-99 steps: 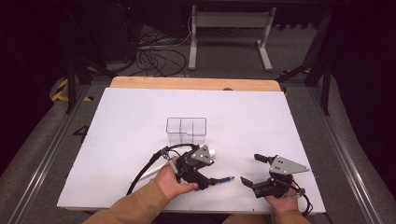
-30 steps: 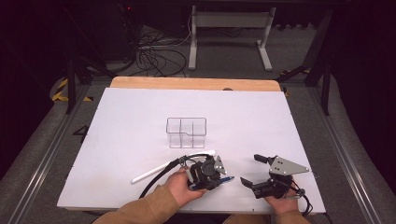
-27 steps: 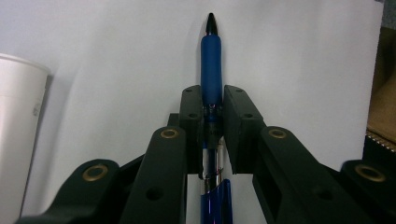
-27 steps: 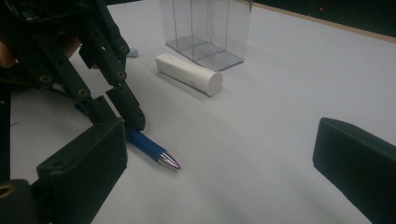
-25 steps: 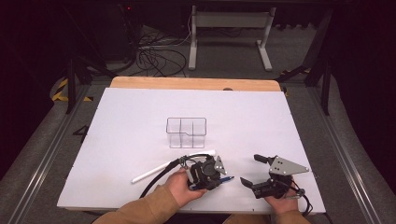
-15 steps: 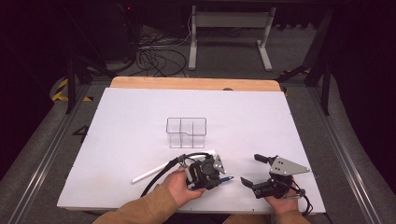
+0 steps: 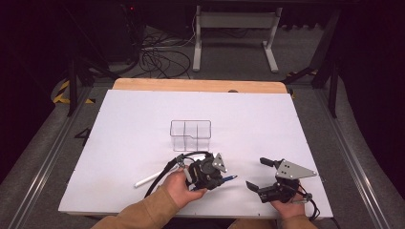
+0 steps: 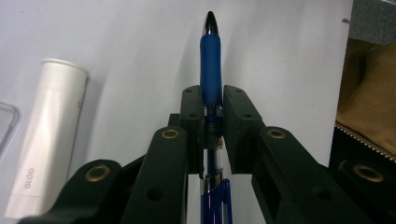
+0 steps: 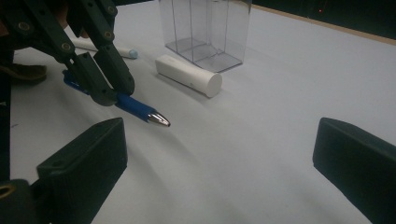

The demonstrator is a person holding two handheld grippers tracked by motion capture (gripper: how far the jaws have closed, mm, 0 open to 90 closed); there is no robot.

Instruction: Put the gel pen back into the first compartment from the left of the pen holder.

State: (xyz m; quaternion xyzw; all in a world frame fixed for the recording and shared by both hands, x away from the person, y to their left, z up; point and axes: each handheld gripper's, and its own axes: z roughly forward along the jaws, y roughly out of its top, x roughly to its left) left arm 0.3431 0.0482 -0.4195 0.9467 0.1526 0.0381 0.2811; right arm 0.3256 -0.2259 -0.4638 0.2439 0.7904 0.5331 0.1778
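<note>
Blue rubber grip and a silver metal tip mark the ballpoint pen [image 8: 210, 60], which the left hand-held gripper [image 8: 211, 109] clamps between its two black jaws. In the left gripper view the jaws press on the barrel just behind the blue grip, and the tip points away from the camera over the white counter [image 7: 267, 119]. The right gripper view shows the same pen [image 9: 140, 108] slanting down toward the counter top, its silver tip low over the surface; whether it touches cannot be told.

In the high view the left hand-held gripper [image 7: 224, 179] sits near the front edge of the counter, held by the person's left hand [image 7: 179, 186] in a tan sleeve, with the pen's blue end poking out to the right. The right hand-held gripper [image 7: 260, 174] rests just to the right of it, jaws spread wide and holding nothing; the right gripper view shows its two black pads far apart with bare counter between them.

Behind both stands a clear plastic organiser box with inner dividers [image 7: 191, 135], upright near the middle of the counter. A short white plastic cylinder [image 9: 188, 75] lies on its side just in front of the box, apart from it. A slim white marker with a pale blue end [image 9: 105, 48] lies flat on the counter to the left.
</note>
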